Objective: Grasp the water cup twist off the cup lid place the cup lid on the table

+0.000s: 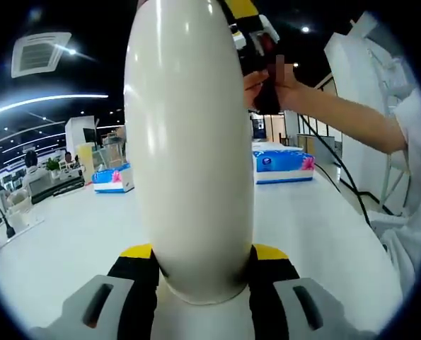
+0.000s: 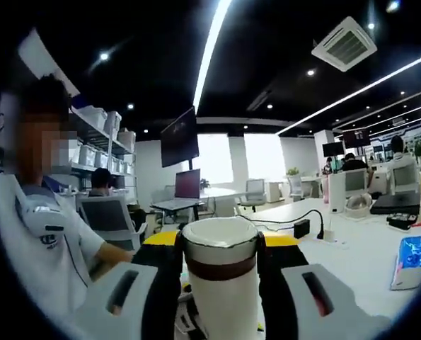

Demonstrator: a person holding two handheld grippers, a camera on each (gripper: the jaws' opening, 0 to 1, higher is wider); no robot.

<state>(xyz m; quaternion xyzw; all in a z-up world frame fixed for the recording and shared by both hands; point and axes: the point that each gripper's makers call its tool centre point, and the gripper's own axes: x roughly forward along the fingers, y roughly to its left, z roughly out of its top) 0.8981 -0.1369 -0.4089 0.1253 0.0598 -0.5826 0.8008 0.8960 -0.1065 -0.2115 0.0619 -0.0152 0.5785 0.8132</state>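
Note:
The white water cup [image 1: 189,149] rises tall between my left gripper's [image 1: 203,252] yellow-tipped jaws, which are shut on its lower body. At its far top end a hand [image 1: 284,81] holds my right gripper [image 1: 256,35] against the cup. In the right gripper view the cup's upper end [image 2: 221,283] stands between the right gripper's [image 2: 221,239] jaws. It has a brown band under a white lid [image 2: 221,237], and the jaws are shut on that end. The seam between lid and body looks closed.
A white table [image 1: 323,227] spreads below, with a blue tissue pack [image 1: 284,161] at the back right and another pack [image 1: 114,177] at the back left. In the right gripper view, a black adapter with cable [image 2: 302,228] and a blue pack [image 2: 412,258] lie on the table [image 2: 359,248]. A person's shirt [image 2: 47,234] is close on the left.

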